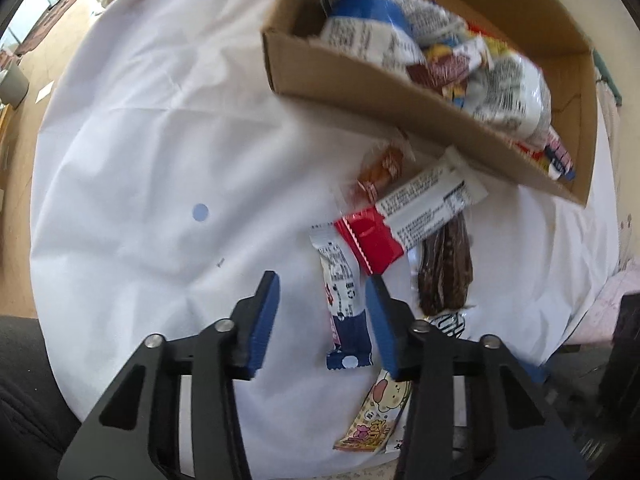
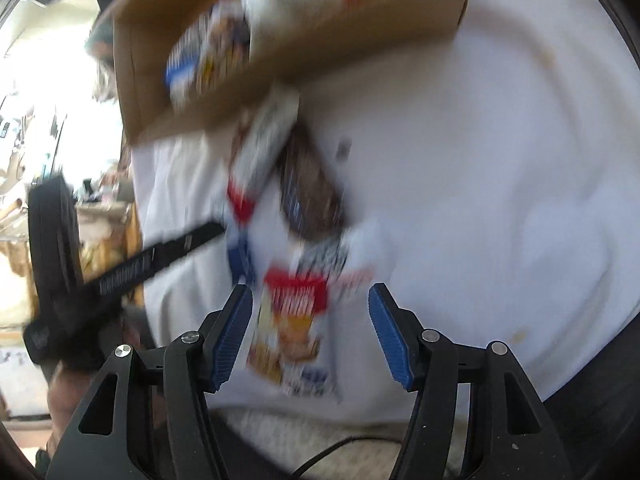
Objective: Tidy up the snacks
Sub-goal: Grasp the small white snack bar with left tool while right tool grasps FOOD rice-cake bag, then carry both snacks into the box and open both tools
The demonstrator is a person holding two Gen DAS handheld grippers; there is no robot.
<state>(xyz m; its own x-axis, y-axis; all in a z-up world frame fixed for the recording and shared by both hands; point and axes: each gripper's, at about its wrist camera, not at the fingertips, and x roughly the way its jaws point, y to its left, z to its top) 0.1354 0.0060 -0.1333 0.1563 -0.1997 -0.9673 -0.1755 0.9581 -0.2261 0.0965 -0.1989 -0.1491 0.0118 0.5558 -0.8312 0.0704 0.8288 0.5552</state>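
Observation:
A cardboard box (image 1: 352,80) at the upper right holds several snack packets. Loose snacks lie on the white cloth in front of it: a white and blue bar (image 1: 342,296), a red and white bar (image 1: 408,212), an orange packet (image 1: 380,172), a dark brown packet (image 1: 446,268) and a yellow cartoon packet (image 1: 380,420). My left gripper (image 1: 322,284) is open and empty, with its jaws on either side of the white and blue bar. The right wrist view is blurred. My right gripper (image 2: 310,296) is open above a red and yellow packet (image 2: 294,320). The box (image 2: 256,80) lies beyond.
The white cloth (image 1: 160,160) covers a round table and carries a small blue dot (image 1: 200,213). The left gripper's black body (image 2: 120,272) shows at the left of the right wrist view. Floor and furniture (image 1: 40,20) lie beyond the table's left edge.

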